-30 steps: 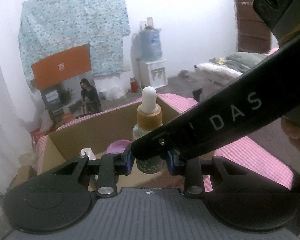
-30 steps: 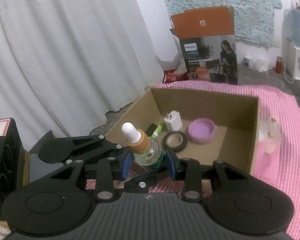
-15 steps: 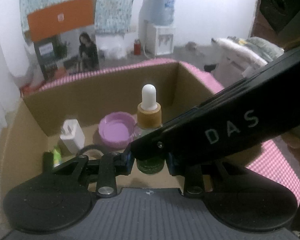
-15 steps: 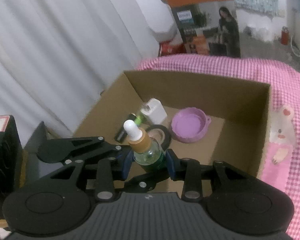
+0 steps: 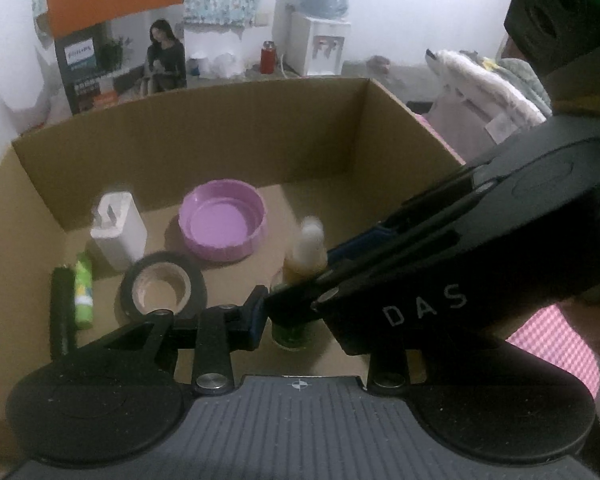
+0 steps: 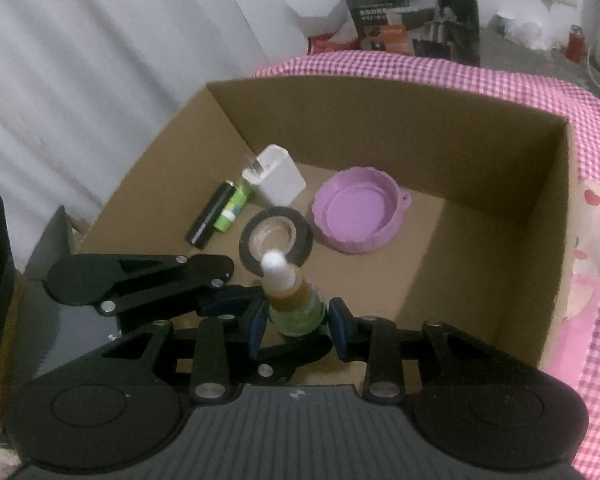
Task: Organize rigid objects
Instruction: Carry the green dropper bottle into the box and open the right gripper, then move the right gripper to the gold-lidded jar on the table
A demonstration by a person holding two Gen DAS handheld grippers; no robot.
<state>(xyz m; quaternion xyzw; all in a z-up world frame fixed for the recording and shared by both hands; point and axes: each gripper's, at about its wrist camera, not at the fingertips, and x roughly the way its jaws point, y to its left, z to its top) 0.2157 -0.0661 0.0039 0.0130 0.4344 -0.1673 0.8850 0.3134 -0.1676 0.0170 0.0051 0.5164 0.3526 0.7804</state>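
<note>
Bottle: the small green glass dropper bottle with an amber collar and white rubber bulb (image 6: 291, 300) stands upright, or close to it, low inside the box near its front wall; you have it caught between both tools at once. Whether its base touches the floor cannot be told.
Right gripper: your right gripper (image 6: 296, 326) has a blue pad on each side of the bottle's green body, the jaws closing in and the glass filling the gap, so it reads as a grip on the bottle.
Left gripper: your left gripper (image 5: 290, 314) has the same bottle between its jaws, which are opening; only the left blue pad shows, close against the glass, the other side hidden behind the right tool's black arm, so you cannot tell if it grips.
Box: the open brown cardboard box (image 6: 384, 120) sits on a pink-and-white checked cloth (image 6: 460, 76).
Already inside: a round lilac plastic lid (image 6: 358, 216), a black roll of tape (image 6: 276, 240), a white plug adapter (image 6: 278, 180), a slim green tube (image 6: 234, 206) and a black cylinder (image 6: 210, 220) lie on the box floor, grouped left and centre, apart from the bottle.
Done: five items look placed; the bottle appears to be the sixth, all but delivered.
Left: judging by this, you need only release the bottle and lift both tools clear. No other loose object shows outside the box, though much of the cloth is out of view.
</note>
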